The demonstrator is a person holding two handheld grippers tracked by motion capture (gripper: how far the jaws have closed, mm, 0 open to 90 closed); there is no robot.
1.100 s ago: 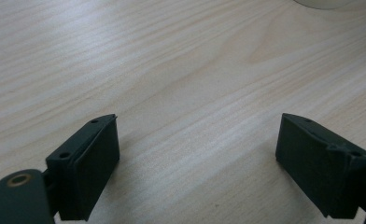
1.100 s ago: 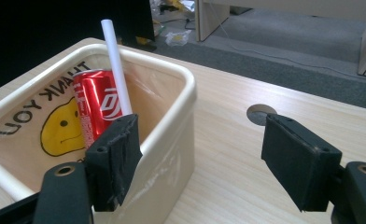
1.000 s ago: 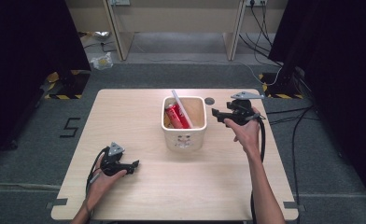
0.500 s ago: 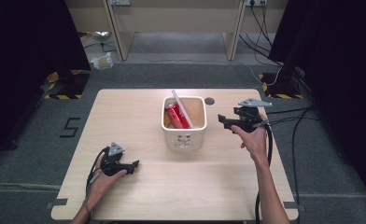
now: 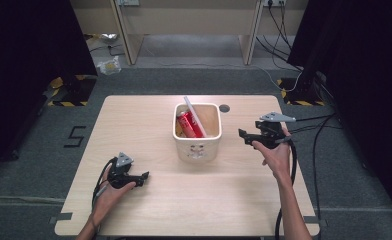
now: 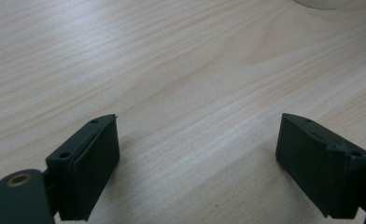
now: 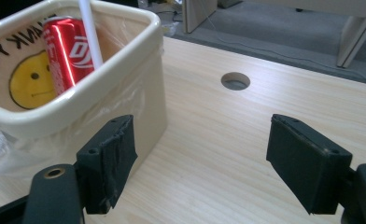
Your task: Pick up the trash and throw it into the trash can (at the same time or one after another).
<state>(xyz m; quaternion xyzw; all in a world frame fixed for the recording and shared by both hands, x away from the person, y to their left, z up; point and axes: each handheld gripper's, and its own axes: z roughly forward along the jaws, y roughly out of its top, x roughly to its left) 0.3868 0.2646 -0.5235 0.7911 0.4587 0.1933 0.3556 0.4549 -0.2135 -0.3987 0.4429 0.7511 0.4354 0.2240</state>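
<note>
A cream bin (image 5: pixel 198 149) stands at the table's middle, holding a red can (image 5: pixel 185 124) and a white stick (image 5: pixel 194 115) that leans out at the back. My right gripper (image 5: pixel 243 135) hovers just right of the bin and points at it. Its jaws have just been opening and stand open with nothing between them. In the right gripper view (image 7: pixel 202 123) the bin's wall (image 7: pixel 125 70), the can (image 7: pixel 62 51) and the stick (image 7: pixel 90 30) lie ahead on the left. My left gripper (image 5: pixel 143 176) rests open on the front left of the table, with bare wood between its jaws (image 6: pixel 197 126).
A round cable hole (image 5: pixel 224 108) sits in the tabletop behind the bin, also seen as the hole (image 7: pixel 235 80) in the right gripper view. Cables trail off the table's right side. Desk legs and dark curtains stand beyond the table (image 5: pixel 149 215).
My right gripper has drawn away from the bin's right rim, moving right, toward the person and lower. The left gripper has stayed put.
</note>
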